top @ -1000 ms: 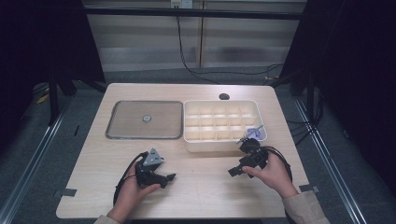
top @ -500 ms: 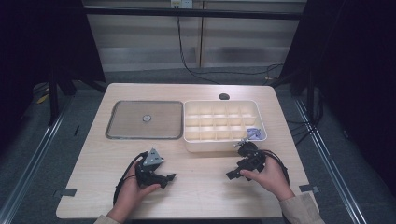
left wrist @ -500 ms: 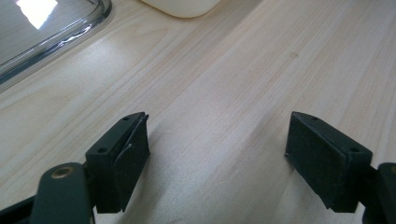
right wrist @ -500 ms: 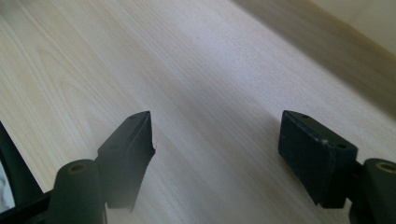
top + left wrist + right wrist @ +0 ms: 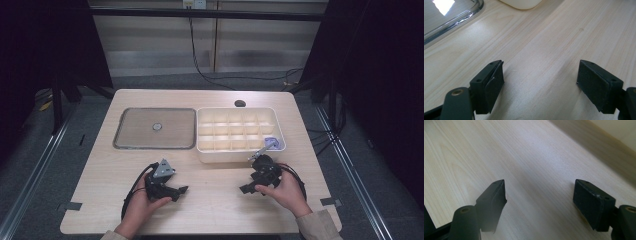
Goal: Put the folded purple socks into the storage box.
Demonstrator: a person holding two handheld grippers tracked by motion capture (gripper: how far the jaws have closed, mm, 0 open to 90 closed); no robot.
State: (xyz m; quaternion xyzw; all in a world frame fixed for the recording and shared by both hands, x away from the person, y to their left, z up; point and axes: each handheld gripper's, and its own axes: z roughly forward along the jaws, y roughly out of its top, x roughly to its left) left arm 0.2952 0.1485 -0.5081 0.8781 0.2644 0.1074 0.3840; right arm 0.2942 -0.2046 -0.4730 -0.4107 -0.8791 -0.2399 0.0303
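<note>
On the light wooden table point(image 5: 215, 200), a hand holds my left gripper point(image 5: 179, 193) low near the front edge, left of centre. Its black jaws stand wide apart in the left gripper view, with bare wood between the fingertips point(image 5: 495, 75), so my left gripper point(image 5: 540, 75) is open. At the front right another hand holds my right gripper point(image 5: 248, 189), just in front of the white compartment box point(image 5: 202, 150). Nothing lies between its spread jaws, and my right gripper point(image 5: 540, 195) is open over the wood.
A shallow metal tray point(image 5: 125, 142) with a small round object point(image 5: 157, 127) in it lies at the back left; its rim point(image 5: 461, 20) shows ahead of the left jaws. One box compartment holds a small purple item point(image 5: 272, 143). A dark round spot point(image 5: 240, 103) marks the table's far edge.
The right hand and its gripper have shifted slightly toward the front of the table. The left gripper has stayed put.
</note>
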